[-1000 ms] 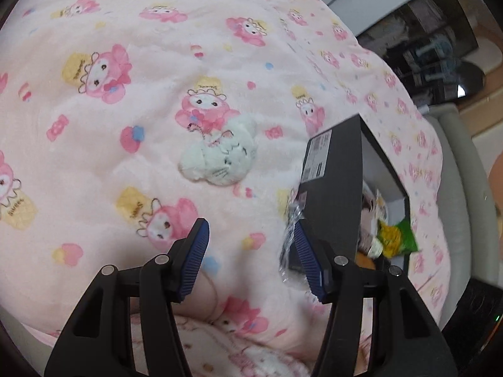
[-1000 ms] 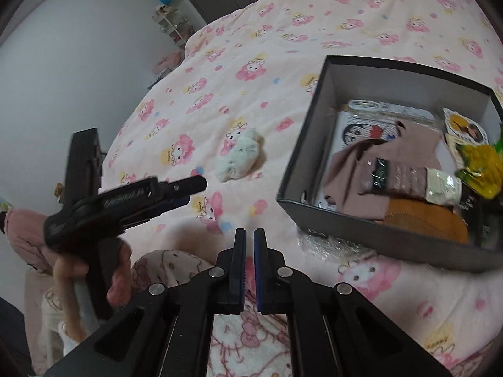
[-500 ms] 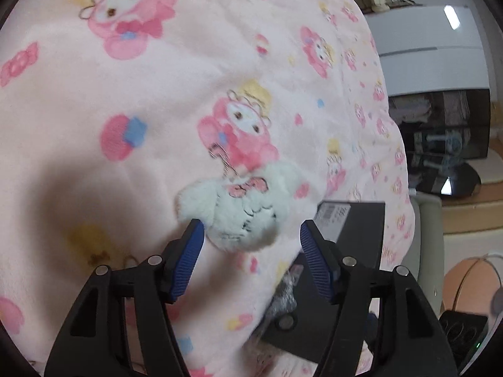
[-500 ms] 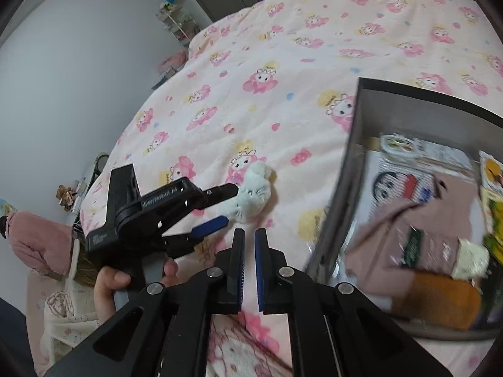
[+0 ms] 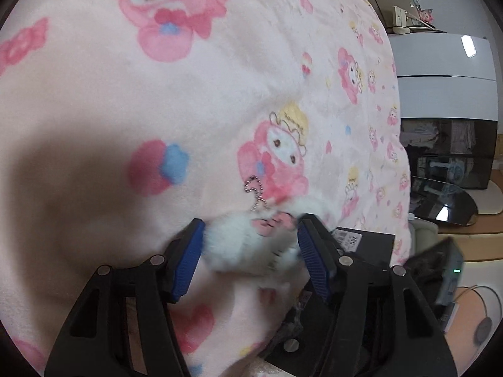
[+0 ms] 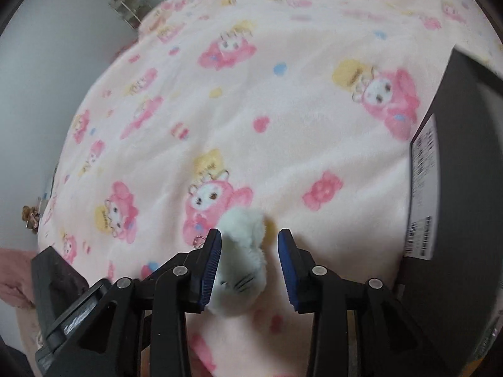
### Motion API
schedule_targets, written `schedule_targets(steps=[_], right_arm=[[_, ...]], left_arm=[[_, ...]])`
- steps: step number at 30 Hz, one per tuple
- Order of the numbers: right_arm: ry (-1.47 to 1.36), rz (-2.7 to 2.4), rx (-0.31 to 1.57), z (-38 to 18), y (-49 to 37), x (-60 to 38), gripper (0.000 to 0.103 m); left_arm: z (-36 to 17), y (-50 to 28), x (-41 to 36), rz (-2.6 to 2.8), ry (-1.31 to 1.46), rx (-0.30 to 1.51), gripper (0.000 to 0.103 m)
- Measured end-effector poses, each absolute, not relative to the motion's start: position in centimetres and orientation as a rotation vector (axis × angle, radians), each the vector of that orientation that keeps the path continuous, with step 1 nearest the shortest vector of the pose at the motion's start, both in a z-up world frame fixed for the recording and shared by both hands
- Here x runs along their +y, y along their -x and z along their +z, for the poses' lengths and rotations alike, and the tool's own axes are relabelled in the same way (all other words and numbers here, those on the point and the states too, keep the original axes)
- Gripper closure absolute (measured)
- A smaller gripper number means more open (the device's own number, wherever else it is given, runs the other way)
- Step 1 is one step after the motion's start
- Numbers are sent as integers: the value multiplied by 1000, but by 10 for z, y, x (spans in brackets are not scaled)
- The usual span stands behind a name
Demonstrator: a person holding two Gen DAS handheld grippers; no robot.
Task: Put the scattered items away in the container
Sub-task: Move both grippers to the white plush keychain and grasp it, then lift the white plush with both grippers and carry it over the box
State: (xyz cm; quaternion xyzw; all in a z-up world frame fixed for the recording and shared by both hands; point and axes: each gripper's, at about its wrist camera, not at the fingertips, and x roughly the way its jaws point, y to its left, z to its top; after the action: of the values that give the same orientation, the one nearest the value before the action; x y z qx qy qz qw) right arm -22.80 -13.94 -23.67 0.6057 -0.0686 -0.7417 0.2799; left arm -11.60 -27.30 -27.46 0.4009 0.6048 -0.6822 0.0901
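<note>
A small white plush cat point(image 5: 245, 245) with a pink bow and a bead chain lies on the pink cartoon-print blanket point(image 5: 125, 94). My left gripper point(image 5: 251, 223) straddles it. Its jaws are closing, and the blue pads sit at the fur's edges without squeezing it. My right gripper point(image 6: 250, 234) is over the same plush cat point(image 6: 239, 270). Its jaws are opening: the left pad brushes the fur and a gap shows on the right. The black box point(image 6: 465, 188) stands to the right, its contents hidden. In the left wrist view the labelled wall of the box point(image 5: 364, 242) shows behind the right finger.
The left gripper's black body point(image 6: 63, 308) sits at the lower left of the right wrist view. Crinkled clear plastic point(image 5: 292, 323) lies by the box. Beyond the bed's edge are a white cabinet point(image 5: 446, 78), dark shelves and a desk. A grey wall point(image 6: 47, 78) is on the left.
The left gripper dropped and rolled onto the plush, which now sits between its jaws. The right gripper swung left from the box to the plush, and its shut jaws opened.
</note>
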Motion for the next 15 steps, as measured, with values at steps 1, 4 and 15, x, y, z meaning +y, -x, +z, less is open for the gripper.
schedule_targets(steps=[1, 4, 15], right_arm=[[-1645, -1949, -227, -242, 228, -138, 70], [-1631, -1908, -275, -242, 219, -133, 74], [-1341, -1982, -268, -123, 134, -61, 78]], left_arm=[[-278, 114, -274, -2005, -1190, 1842, 45], [-276, 105, -278, -1997, -1158, 1942, 45], [-168, 56, -219, -2390, -1220, 1882, 60]])
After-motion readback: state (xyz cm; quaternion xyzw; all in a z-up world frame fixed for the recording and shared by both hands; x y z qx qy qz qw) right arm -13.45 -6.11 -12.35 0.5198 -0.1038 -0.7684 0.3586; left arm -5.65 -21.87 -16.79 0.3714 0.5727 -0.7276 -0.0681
